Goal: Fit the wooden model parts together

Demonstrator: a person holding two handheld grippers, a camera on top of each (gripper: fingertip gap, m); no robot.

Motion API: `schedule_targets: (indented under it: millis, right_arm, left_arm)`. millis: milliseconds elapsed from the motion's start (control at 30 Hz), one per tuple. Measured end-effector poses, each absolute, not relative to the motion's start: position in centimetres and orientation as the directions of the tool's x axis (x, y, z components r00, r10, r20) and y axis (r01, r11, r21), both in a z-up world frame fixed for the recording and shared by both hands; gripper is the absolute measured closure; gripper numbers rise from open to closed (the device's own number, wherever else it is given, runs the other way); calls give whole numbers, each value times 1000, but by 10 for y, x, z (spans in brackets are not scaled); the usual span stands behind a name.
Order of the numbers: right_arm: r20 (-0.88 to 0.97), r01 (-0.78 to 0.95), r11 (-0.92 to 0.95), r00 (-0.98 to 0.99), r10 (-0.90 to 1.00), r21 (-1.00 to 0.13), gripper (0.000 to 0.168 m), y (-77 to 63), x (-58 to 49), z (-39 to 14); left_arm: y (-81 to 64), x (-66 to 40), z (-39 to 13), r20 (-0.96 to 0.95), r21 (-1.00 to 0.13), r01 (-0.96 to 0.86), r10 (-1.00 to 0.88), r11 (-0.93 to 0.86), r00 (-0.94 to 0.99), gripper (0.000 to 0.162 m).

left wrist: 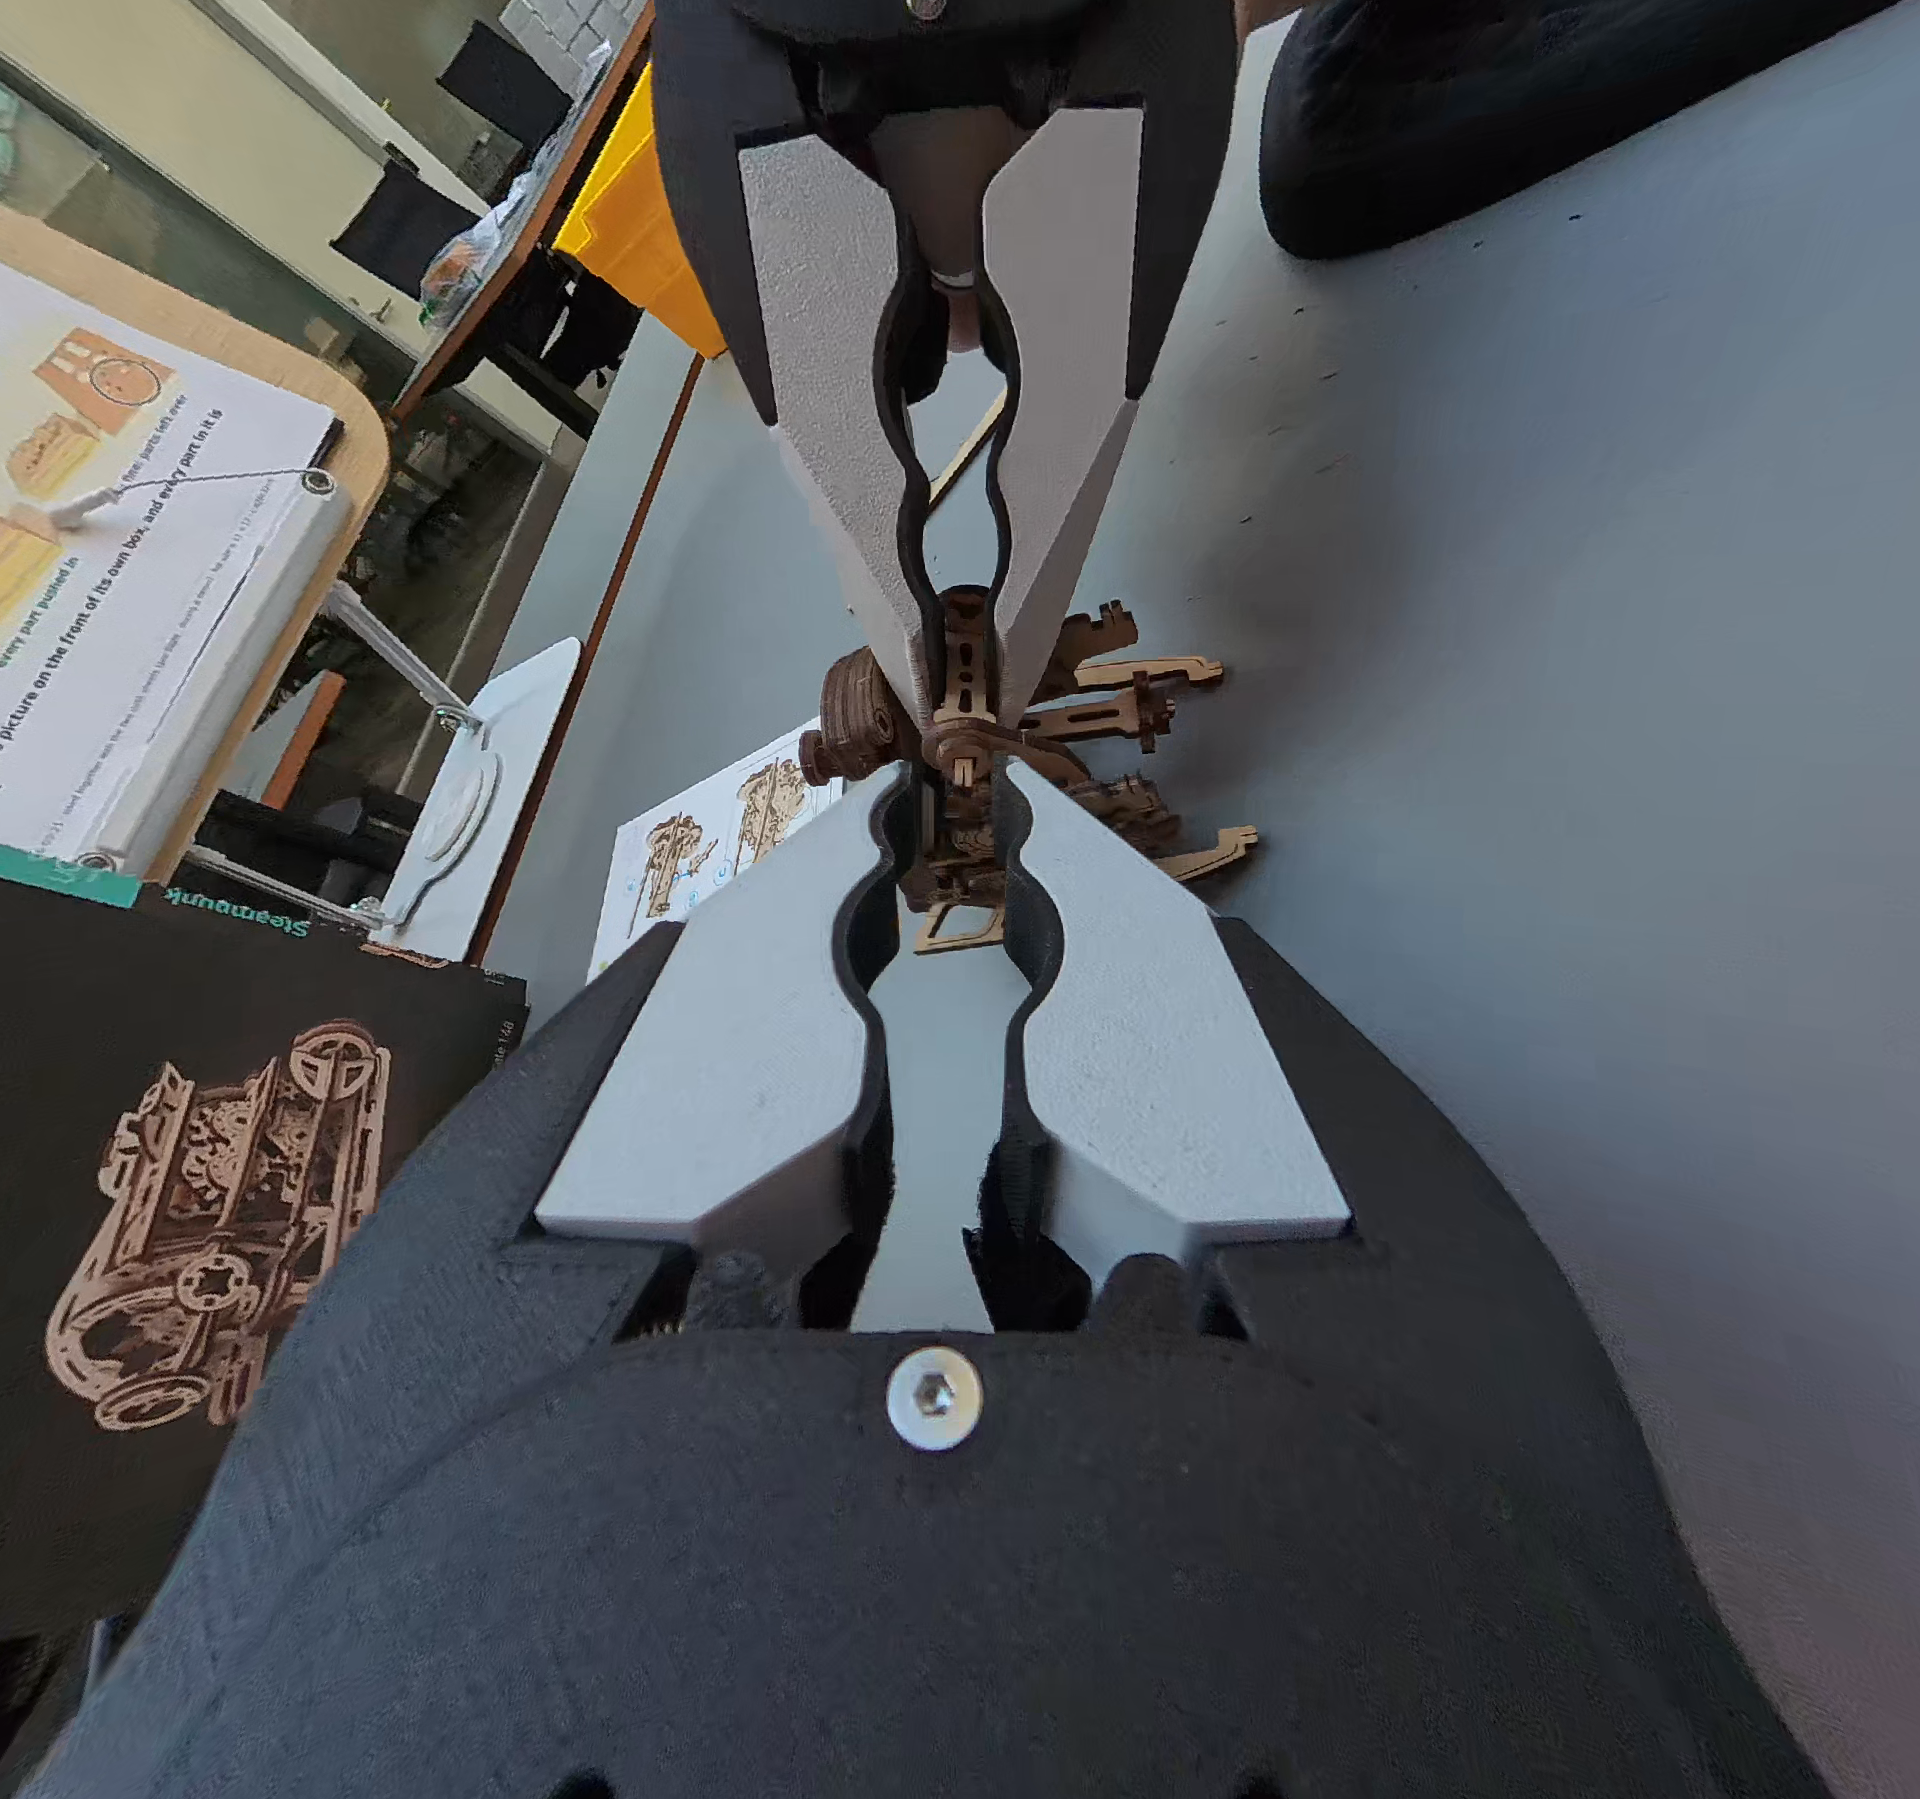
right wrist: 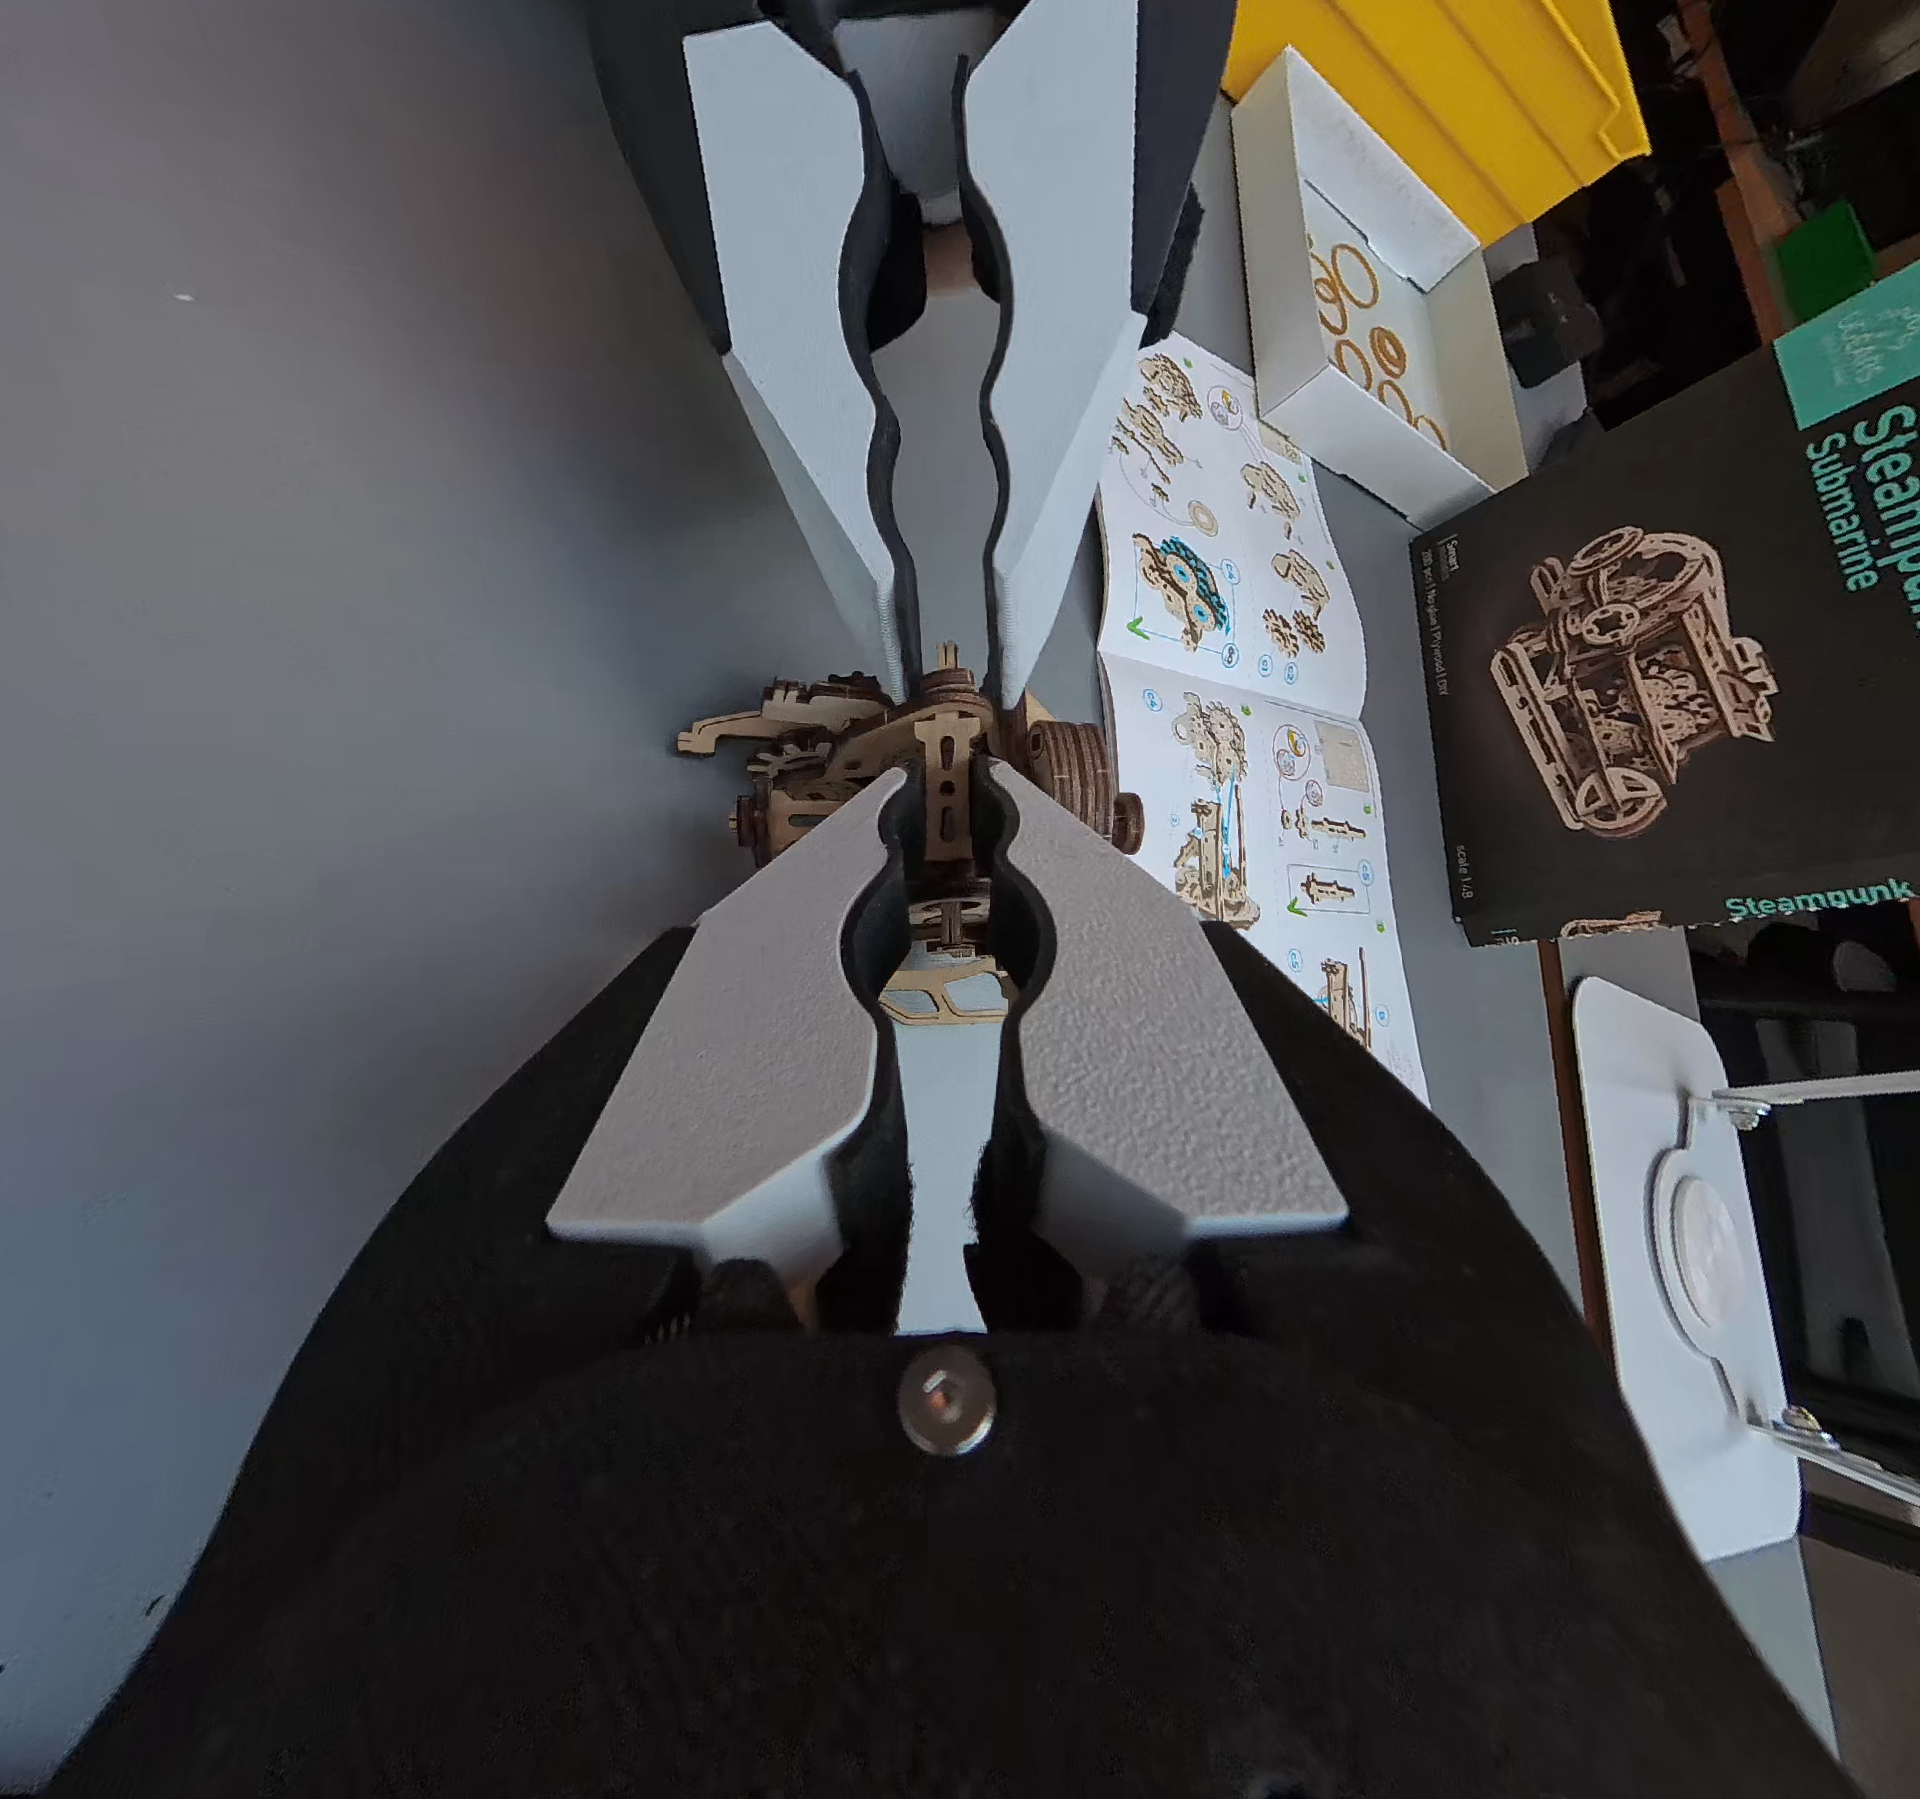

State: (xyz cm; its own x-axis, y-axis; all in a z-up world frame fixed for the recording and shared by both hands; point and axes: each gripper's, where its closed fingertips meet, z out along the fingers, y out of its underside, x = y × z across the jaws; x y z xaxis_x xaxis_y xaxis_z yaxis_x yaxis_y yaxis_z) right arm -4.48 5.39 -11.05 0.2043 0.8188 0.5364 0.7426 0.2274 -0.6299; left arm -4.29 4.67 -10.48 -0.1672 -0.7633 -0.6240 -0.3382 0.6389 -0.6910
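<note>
A partly built wooden model point(left wrist: 857, 723) stands on the grey table point(left wrist: 1558, 814), with a drum, gears and flat arms sticking out. It also shows in the right wrist view point(right wrist: 1065, 762). The two grippers face each other across it. My left gripper point(left wrist: 953, 788) is shut on the model's body; it comes in from the top of the right wrist view point(right wrist: 951, 684). My right gripper point(right wrist: 948, 781) is shut on a pale slotted strip point(right wrist: 948, 819) standing on the model. It comes in from the top of the left wrist view point(left wrist: 961, 684), pinching that strip point(left wrist: 968, 663).
An open instruction booklet point(right wrist: 1236, 710), a black kit box point(right wrist: 1662, 658), a white tray with wooden rings point(right wrist: 1361, 295) and a yellow bin point(right wrist: 1434, 14) lie to one side. A white stand base point(right wrist: 1662, 1282) is at the table edge. A flat loose wooden piece point(right wrist: 945, 996) lies under the model. The grippers are tip to tip, or close to it.
</note>
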Motion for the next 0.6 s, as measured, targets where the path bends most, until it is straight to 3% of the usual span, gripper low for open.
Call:
schedule_targets:
  millis: [367,600]
  right_arm:
    - [534,754,202,225,815,-626,161,57,-40,-112]
    - [540,765,201,218,813,-612,162,56,-39,-115]
  left_arm:
    - [42,-50,-95,-606,-727,-299,-782,618,-142,162]
    - [44,-48,-103,-583,-728,-334,-797,599,-159,159]
